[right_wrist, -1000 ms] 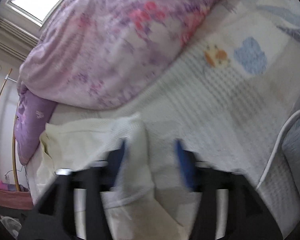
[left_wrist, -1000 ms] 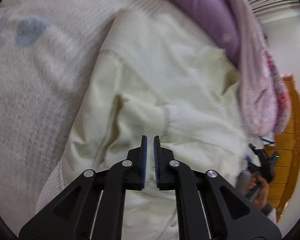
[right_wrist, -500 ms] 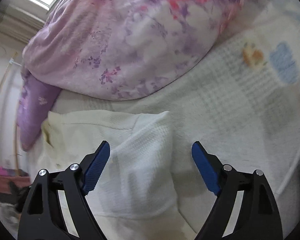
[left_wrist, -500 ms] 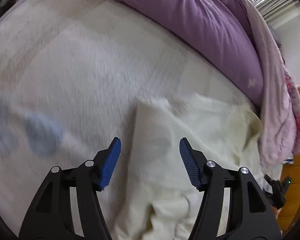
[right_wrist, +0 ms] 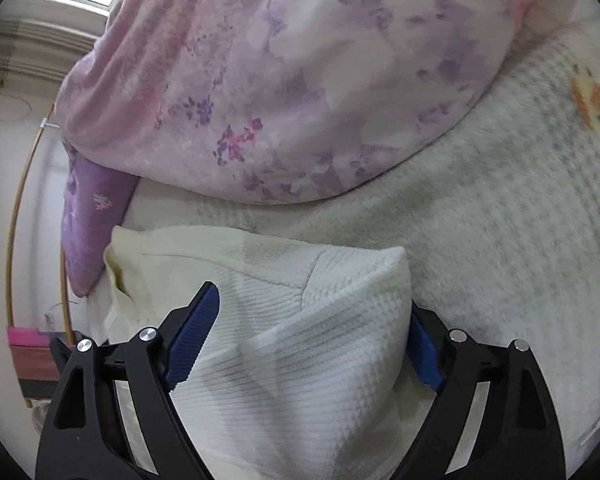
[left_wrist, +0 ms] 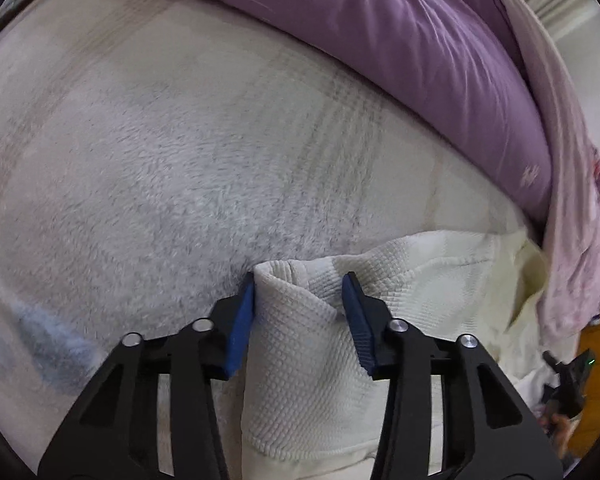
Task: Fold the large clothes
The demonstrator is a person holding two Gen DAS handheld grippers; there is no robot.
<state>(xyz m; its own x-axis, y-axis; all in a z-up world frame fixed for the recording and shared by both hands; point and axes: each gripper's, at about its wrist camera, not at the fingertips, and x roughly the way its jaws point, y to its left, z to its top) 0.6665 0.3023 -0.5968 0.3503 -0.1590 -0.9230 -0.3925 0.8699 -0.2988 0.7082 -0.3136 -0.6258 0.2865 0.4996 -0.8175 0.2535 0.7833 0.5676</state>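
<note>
A fuzzy grey-white bed blanket fills your view, a purple-floral duvet heaped across the top of the frame. Your cream waffle-knit garment lies folded at lower centre. Left hand-held gripper straddles its folded corner, fingers apart; right hand-held gripper spread wide around the same bundle, not clamped.

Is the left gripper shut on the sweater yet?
No, open. The left gripper straddles a raised fold of the sweater, with a gap visible between the fold and its right pad.
</note>
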